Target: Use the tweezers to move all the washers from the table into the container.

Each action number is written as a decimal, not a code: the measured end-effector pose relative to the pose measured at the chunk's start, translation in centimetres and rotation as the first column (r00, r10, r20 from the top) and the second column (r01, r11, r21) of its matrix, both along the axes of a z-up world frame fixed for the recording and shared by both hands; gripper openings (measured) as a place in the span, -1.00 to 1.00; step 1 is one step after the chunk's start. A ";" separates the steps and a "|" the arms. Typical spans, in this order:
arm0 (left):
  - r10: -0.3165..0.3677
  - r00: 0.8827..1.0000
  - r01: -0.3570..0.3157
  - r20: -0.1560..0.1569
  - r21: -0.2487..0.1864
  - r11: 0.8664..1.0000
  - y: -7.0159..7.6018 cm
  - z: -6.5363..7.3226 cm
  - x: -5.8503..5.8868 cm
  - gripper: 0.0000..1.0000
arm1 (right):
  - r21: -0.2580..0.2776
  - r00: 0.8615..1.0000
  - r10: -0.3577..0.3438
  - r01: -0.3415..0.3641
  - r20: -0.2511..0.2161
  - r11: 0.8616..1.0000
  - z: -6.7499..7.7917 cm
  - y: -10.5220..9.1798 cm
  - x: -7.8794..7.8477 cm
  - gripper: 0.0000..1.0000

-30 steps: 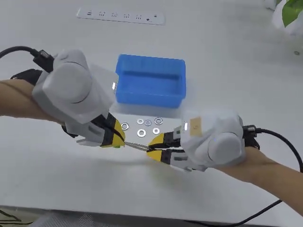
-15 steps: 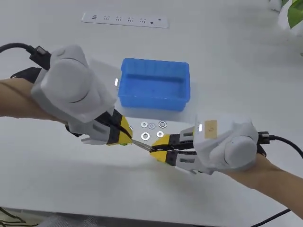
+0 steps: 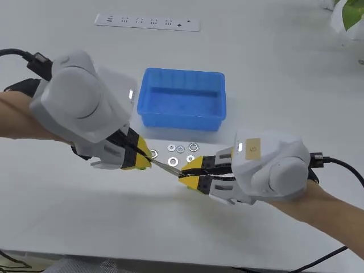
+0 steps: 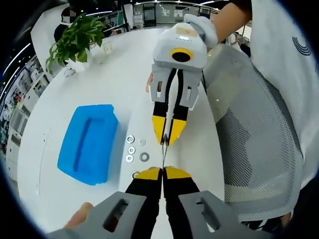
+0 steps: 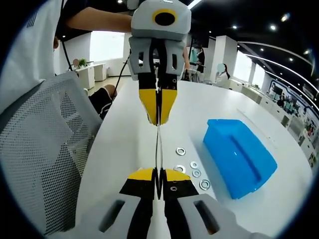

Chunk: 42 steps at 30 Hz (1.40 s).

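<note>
Thin metal tweezers (image 3: pixel 165 166) are held off the table between my two grippers. My left gripper (image 3: pixel 145 159) is shut on one end and my right gripper (image 3: pixel 190 173) is shut on the other. In the left gripper view the tweezers (image 4: pixel 163 154) run from my own jaws (image 4: pixel 163 173) up to the right gripper (image 4: pixel 168 130). The right gripper view shows the tweezers (image 5: pixel 158 144) between its jaws (image 5: pixel 158 177) and the left gripper (image 5: pixel 158 112). Several steel washers (image 3: pixel 180 149) lie on the white table just behind the tweezers, in front of the blue container (image 3: pixel 182 102).
A white power strip (image 3: pixel 148 23) lies at the table's far edge and a potted plant (image 3: pixel 352 14) stands at the far right. A grey mesh chair (image 4: pixel 239 129) stands close to the table's near side. Black cables trail from both grippers.
The view has shifted a little. Both grippers stay shut on the tweezers and have drifted slightly, with the washers and container where they were.
</note>
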State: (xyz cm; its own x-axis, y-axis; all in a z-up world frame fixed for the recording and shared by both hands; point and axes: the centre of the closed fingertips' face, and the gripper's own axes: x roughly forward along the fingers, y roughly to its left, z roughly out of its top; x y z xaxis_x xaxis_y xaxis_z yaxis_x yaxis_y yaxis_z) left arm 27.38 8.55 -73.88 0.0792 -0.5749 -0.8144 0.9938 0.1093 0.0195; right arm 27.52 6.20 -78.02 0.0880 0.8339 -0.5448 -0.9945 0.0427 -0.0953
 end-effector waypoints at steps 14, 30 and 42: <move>-0.007 0.999 0.013 0.049 -0.109 0.994 -2.4 1.5 -0.2 -0.91 | 0.024 1.000 0.014 -0.014 -0.014 1.000 0.2 0.4 -0.2 -0.88; 0.003 0.998 0.006 0.056 -0.169 0.986 -3.3 1.9 0.3 -0.84 | 0.031 1.000 0.011 -0.010 -0.027 0.999 0.2 0.1 -0.1 -0.88; 0.005 1.000 0.001 0.024 -0.243 0.970 -4.5 2.3 0.2 -0.88 | 0.035 0.999 0.009 -0.008 -0.038 0.999 0.3 -0.1 -0.2 -0.88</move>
State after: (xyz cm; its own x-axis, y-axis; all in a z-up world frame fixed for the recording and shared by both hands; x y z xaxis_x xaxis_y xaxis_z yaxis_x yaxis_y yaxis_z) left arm 27.57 4.05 -71.58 0.0981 -0.7550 -0.6483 0.9932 0.1155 0.0158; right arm 27.29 6.08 -77.70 0.0604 0.8532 -0.5182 -0.9978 0.0366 -0.0559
